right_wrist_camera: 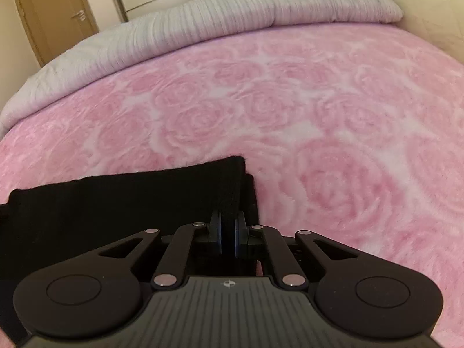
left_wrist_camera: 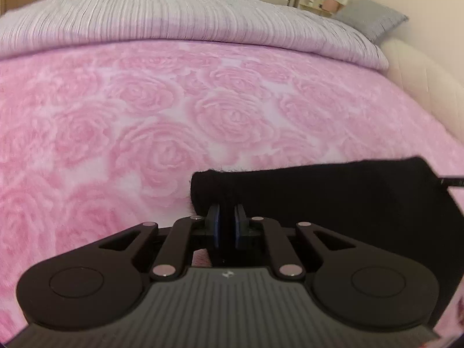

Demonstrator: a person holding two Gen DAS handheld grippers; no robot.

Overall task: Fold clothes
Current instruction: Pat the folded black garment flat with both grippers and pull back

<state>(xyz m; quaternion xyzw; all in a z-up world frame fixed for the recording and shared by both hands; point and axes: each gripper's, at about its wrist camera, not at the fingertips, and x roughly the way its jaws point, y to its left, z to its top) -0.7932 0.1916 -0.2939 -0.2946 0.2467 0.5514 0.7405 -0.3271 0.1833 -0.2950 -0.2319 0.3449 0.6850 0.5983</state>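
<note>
A black garment [left_wrist_camera: 333,200] is stretched above the pink rose-patterned blanket [left_wrist_camera: 174,110]. My left gripper [left_wrist_camera: 227,220] is shut on the garment's left corner. In the right wrist view the same black garment [right_wrist_camera: 116,203] spreads to the left. My right gripper [right_wrist_camera: 228,232] is shut on its right corner, where the fabric is doubled over. The garment's lower part is hidden behind both grippers.
The pink blanket [right_wrist_camera: 333,116] covers the bed. A folded grey ribbed duvet [left_wrist_camera: 174,17] lies along the far side. A grey pillow [left_wrist_camera: 371,18] and a cream bed frame [left_wrist_camera: 420,72] are at the right. A wooden door [right_wrist_camera: 55,14] stands at the far left.
</note>
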